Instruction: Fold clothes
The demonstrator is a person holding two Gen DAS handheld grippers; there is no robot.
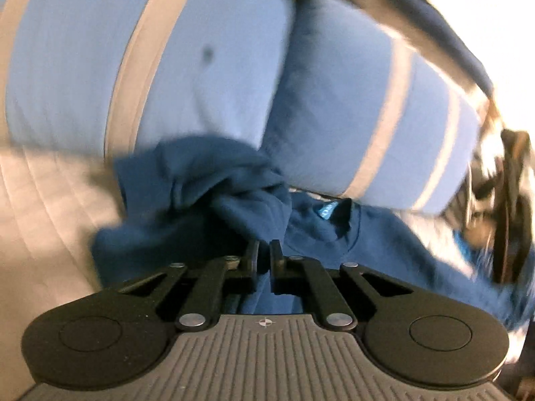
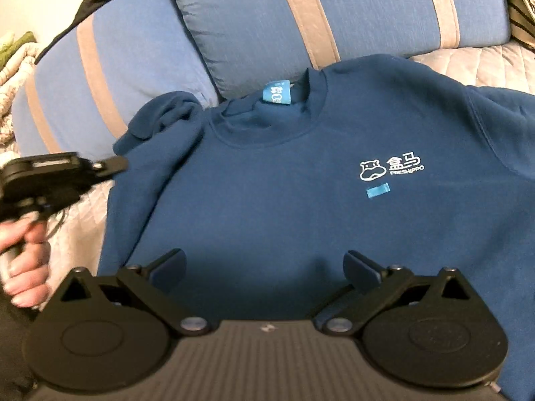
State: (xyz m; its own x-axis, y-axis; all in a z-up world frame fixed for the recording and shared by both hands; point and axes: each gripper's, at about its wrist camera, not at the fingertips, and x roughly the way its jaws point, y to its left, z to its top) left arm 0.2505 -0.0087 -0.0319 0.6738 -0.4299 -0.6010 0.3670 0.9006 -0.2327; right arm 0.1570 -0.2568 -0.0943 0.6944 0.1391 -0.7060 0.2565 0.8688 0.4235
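Note:
A dark blue sweatshirt lies front up on a quilted cover, with a white logo on the chest and a light blue neck label. My right gripper hangs open over its lower chest, nothing between the fingers. My left gripper, held by a hand, meets the garment's left shoulder edge. In the left wrist view the left gripper is shut on a pinch of the sweatshirt, whose sleeve is bunched just ahead of the fingers.
Two blue pillows with beige stripes lean behind the collar and fill the left wrist view's background. The pale quilted cover shows beside the garment. Striped fabric lies at the far right.

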